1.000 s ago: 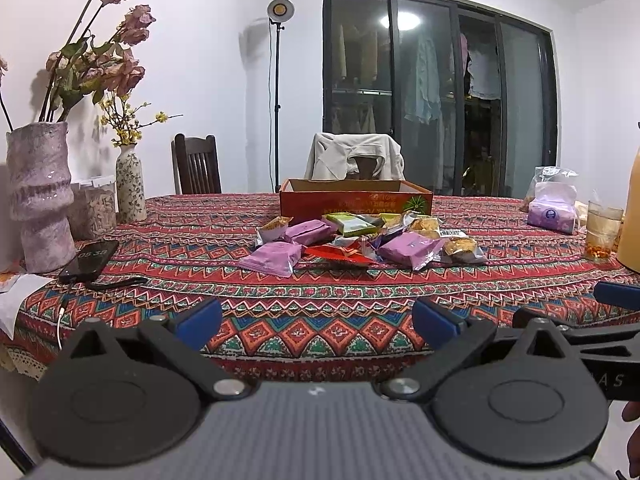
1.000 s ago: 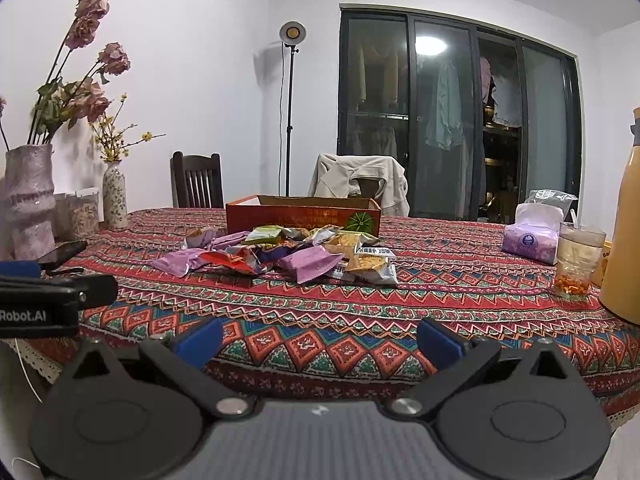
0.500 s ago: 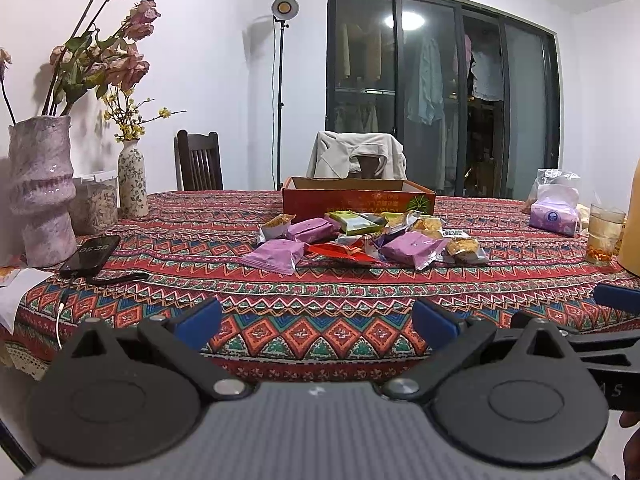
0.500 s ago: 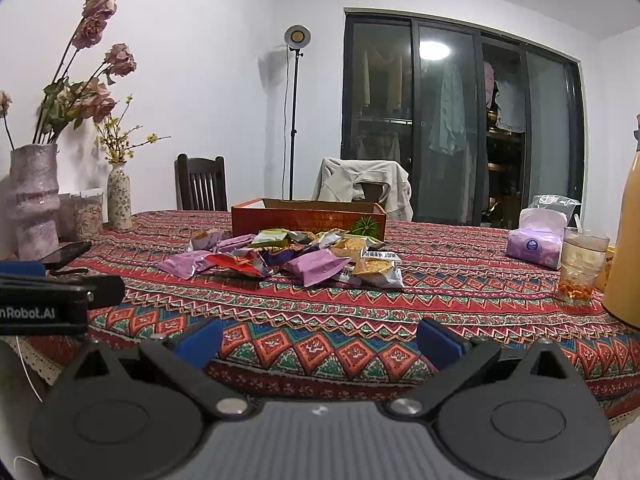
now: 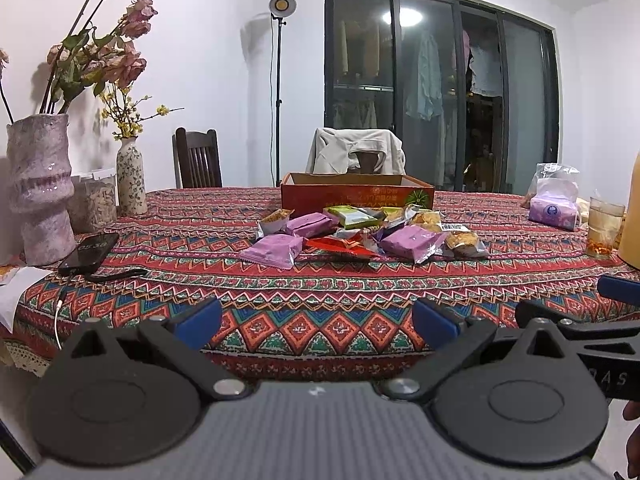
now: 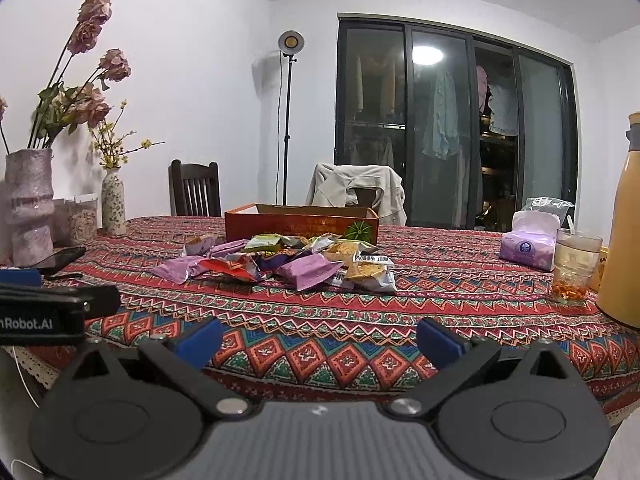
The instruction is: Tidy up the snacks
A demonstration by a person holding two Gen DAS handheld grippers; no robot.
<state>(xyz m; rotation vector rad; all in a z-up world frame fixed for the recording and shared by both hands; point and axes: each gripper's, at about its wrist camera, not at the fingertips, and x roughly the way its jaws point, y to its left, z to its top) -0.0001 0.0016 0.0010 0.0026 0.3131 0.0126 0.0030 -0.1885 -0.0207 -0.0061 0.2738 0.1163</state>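
Observation:
A heap of snack packets (image 5: 360, 234), purple, red, green and clear ones, lies on the patterned tablecloth (image 5: 320, 288) in front of an open red cardboard box (image 5: 356, 194). The heap (image 6: 288, 260) and the box (image 6: 302, 226) also show in the right wrist view. My left gripper (image 5: 318, 320) is open and empty at the table's near edge, well short of the heap. My right gripper (image 6: 320, 338) is open and empty too, beside the left one, whose body (image 6: 44, 312) shows at the left of its view.
Two vases with flowers (image 5: 38, 184) (image 5: 130, 176), a jar (image 5: 94, 204) and a phone with a cable (image 5: 90, 252) stand at the left. A tissue pack (image 6: 528, 246), a glass (image 6: 574, 268) and a yellow flask (image 6: 622, 240) stand at the right. Chairs stand behind the table.
Both views have shifted slightly downward and the scene sits a little higher in frame; both grippers stay open and the packets have not moved.

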